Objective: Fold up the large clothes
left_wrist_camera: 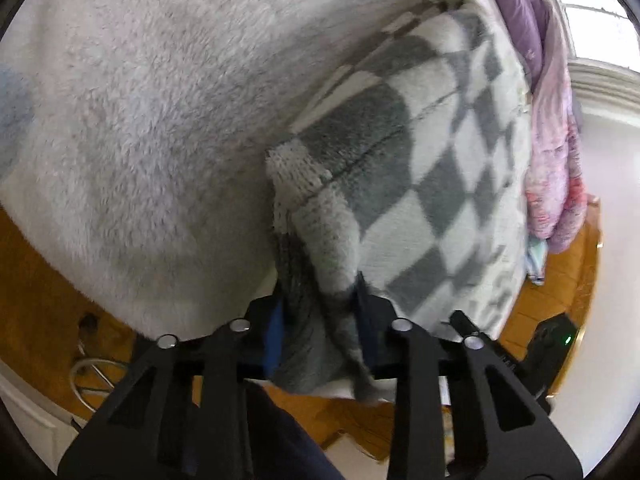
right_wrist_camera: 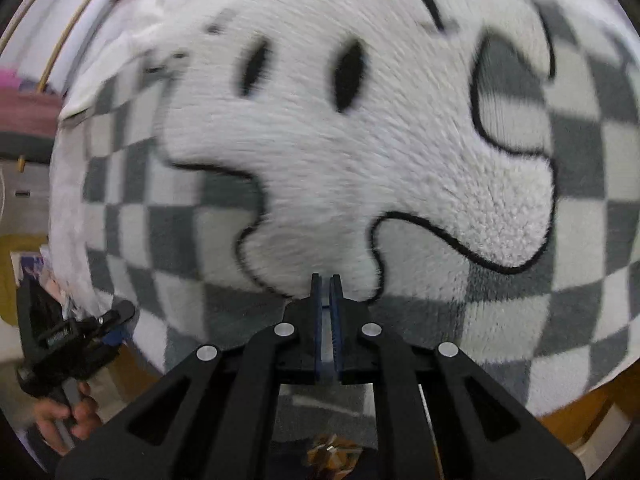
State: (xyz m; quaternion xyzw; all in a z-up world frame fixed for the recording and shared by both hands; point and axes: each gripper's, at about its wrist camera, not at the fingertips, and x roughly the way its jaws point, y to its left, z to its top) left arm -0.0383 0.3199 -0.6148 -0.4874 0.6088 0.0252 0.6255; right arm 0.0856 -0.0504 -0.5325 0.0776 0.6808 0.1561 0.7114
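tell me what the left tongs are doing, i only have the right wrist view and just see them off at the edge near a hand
Observer: The left tongs are shut on a grey-and-white knit sleeve or cuff of the checkered garment.
Operator: is that garment lying on anything, mine is filled by the white plush patch
Observer: To its left lies a pale fluffy blanket, with the garment's edge lying against it.
Operator: anything else near it
Observer: Pink and purple bedding is bunched along the garment's far side, and orange wood floor shows below the blanket.
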